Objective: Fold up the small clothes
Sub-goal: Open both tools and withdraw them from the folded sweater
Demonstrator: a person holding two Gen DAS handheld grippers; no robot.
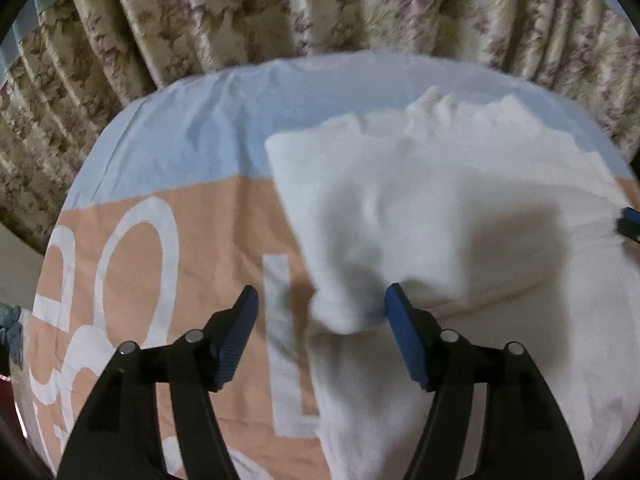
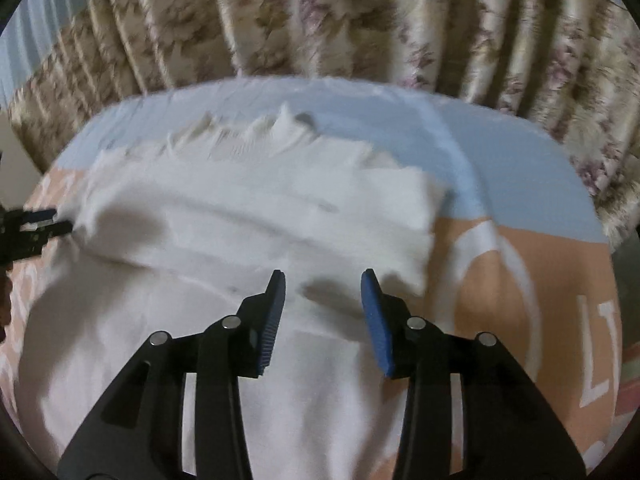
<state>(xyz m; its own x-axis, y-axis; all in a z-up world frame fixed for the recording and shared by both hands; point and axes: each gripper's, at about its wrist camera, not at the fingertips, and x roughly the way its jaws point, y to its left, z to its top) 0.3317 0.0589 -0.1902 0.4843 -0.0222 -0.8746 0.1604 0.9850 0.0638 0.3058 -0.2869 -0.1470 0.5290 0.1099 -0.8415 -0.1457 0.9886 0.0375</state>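
The white cloth (image 1: pixel 432 216) lies long from side to side. Its folded corner sits between the left gripper's (image 1: pixel 320 312) wide-apart fingers. The right gripper (image 2: pixel 323 292) gapes too, empty.

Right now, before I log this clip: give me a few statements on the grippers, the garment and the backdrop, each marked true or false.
1. The left gripper has its jaws apart. True.
2. The garment is black. False: it is white.
3. The right gripper is clamped shut on the cloth. False: its jaws stand apart above it.
4. A floral curtain hangs behind the bed cover. True.
5. The bed cover is plain green. False: light blue and peach with white lettering.
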